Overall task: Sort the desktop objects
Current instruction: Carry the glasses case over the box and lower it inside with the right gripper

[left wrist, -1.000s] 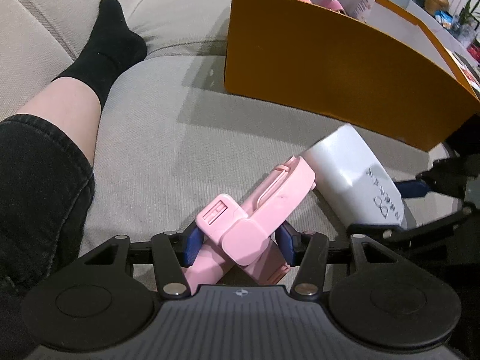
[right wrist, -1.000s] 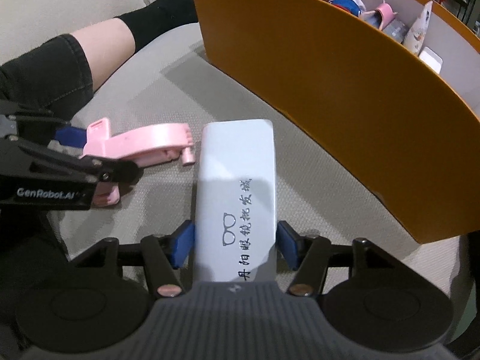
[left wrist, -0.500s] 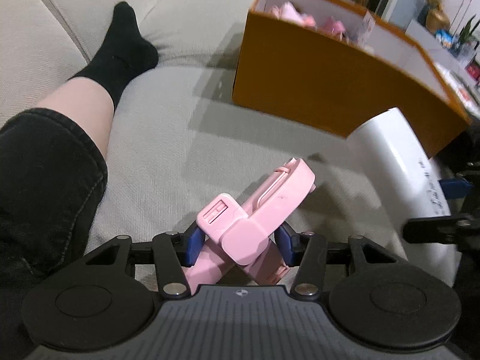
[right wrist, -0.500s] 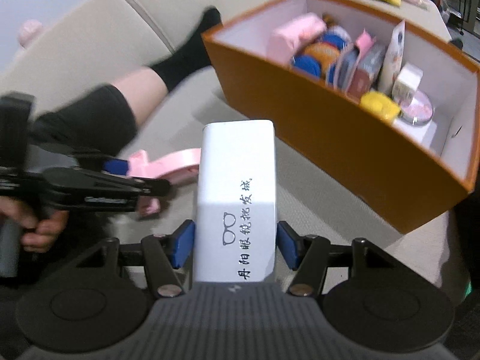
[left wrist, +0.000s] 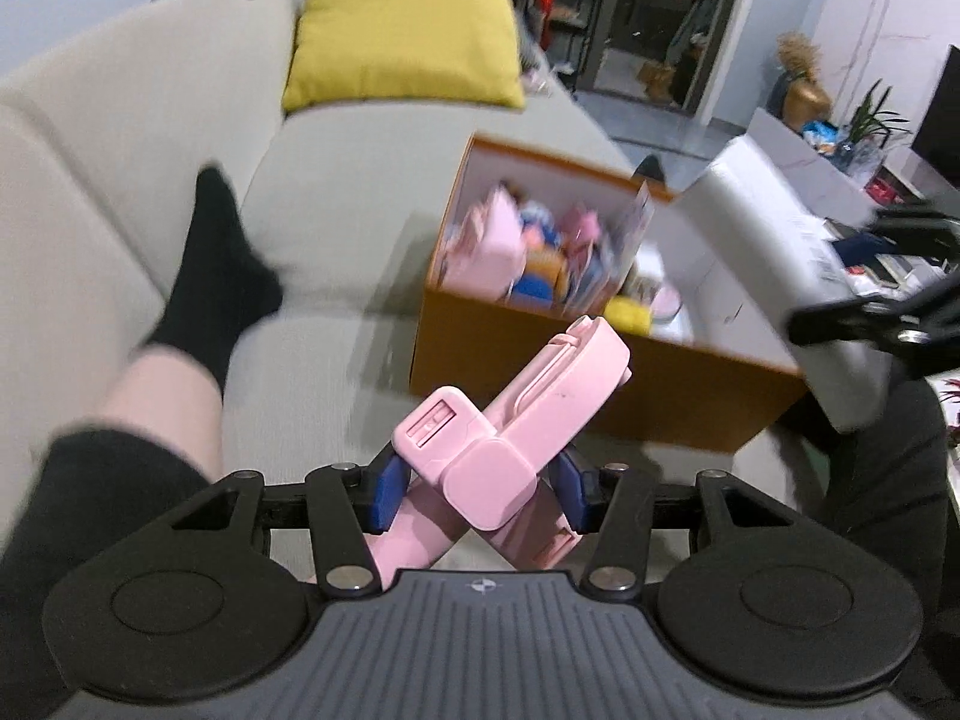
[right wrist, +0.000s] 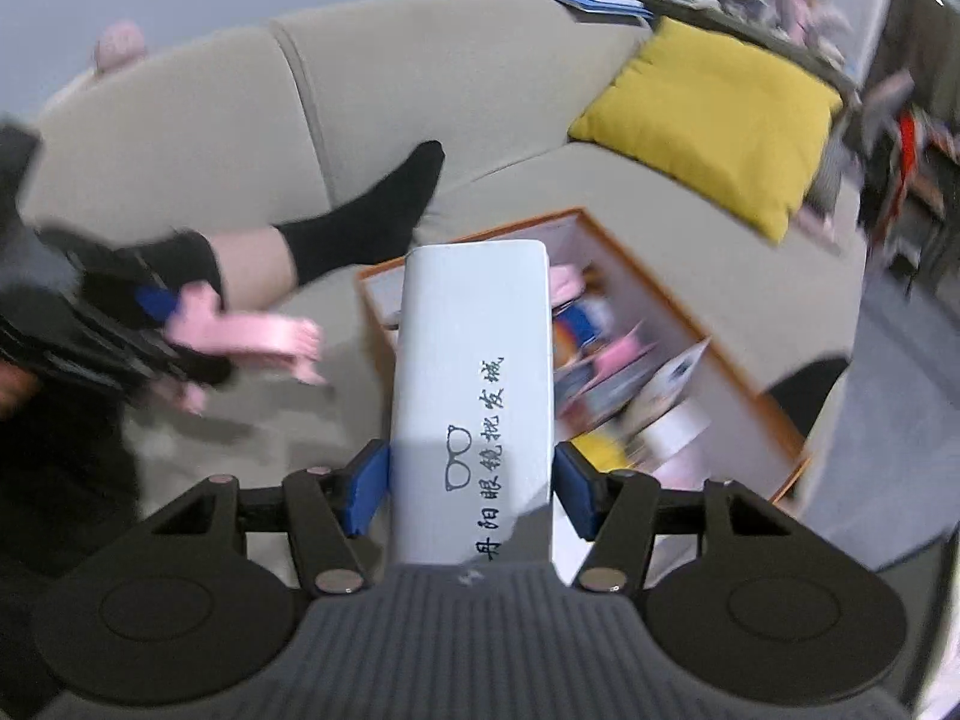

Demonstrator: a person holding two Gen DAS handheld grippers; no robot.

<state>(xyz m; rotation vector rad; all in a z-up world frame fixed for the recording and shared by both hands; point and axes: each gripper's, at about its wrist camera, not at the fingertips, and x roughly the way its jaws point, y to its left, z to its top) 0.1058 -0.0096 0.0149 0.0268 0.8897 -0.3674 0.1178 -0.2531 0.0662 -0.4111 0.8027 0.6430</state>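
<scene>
The left gripper (left wrist: 474, 489) clamps a stiff, light pink folding holder (left wrist: 510, 420) at its hinge; the right gripper (right wrist: 471, 489) pinches a rigid white case (right wrist: 474, 360) low in the frame.

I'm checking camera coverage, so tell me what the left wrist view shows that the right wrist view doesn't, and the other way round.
Only the left wrist view shows the hinged block of the pink folding holder up close between the left gripper pads, plus a doorway and potted plants beyond the sofa.

Only the right wrist view shows the printed glasses drawing and lettering on the white case held in the right gripper, and stacked books behind the sofa.

Both show the orange box of small items, the yellow cushion, the black sock and both held objects.
</scene>
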